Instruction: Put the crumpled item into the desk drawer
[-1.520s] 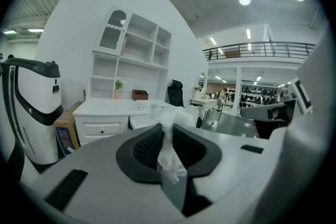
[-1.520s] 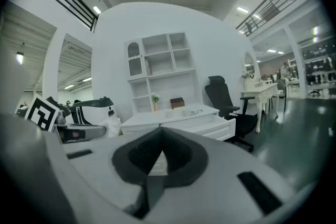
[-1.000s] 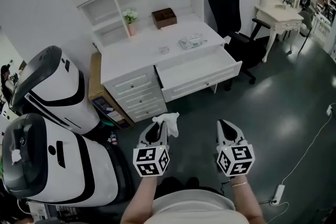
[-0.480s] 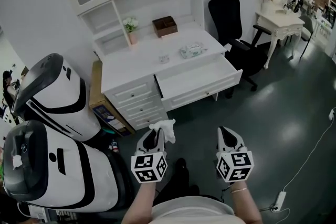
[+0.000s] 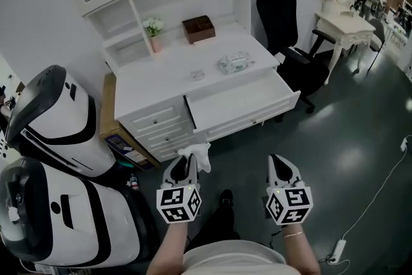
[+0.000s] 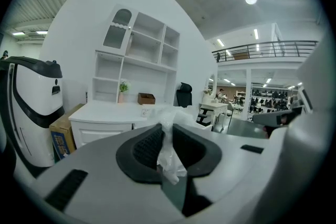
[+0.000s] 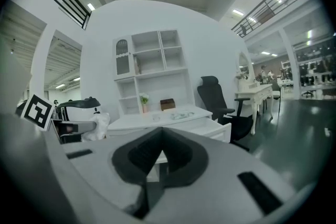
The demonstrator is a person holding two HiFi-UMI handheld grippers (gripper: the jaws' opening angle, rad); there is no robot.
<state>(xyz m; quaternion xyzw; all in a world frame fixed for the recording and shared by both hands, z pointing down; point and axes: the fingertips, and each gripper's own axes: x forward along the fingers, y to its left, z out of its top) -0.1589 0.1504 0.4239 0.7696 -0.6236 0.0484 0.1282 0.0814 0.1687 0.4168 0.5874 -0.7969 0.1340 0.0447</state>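
Note:
A crumpled white item (image 5: 197, 155) sticks out of the tips of my left gripper (image 5: 188, 164), which is shut on it. In the left gripper view the crumpled item (image 6: 169, 160) is pinched between the two dark pads of the left gripper (image 6: 167, 126). My right gripper (image 5: 279, 166) hovers level with the left, jaws together and nothing in them; in its own view the right gripper (image 7: 161, 131) shows tips that meet. Ahead stands the white desk (image 5: 174, 77) with its top drawer (image 5: 241, 103) pulled out; the drawer looks bare inside. Both grippers are over the dark floor, short of the desk.
Two big white-and-black machines (image 5: 55, 116) crowd the left side, with a cardboard box (image 5: 111, 118) behind them. A black office chair (image 5: 283, 16) stands right of the desk. On the desk top are a plant (image 5: 153, 28), a brown box (image 5: 197, 28) and a wipes pack (image 5: 233, 62).
The desk and open drawer have come a little nearer and lower in the head view. Both grippers keep their pose, the left still holding the crumpled item.

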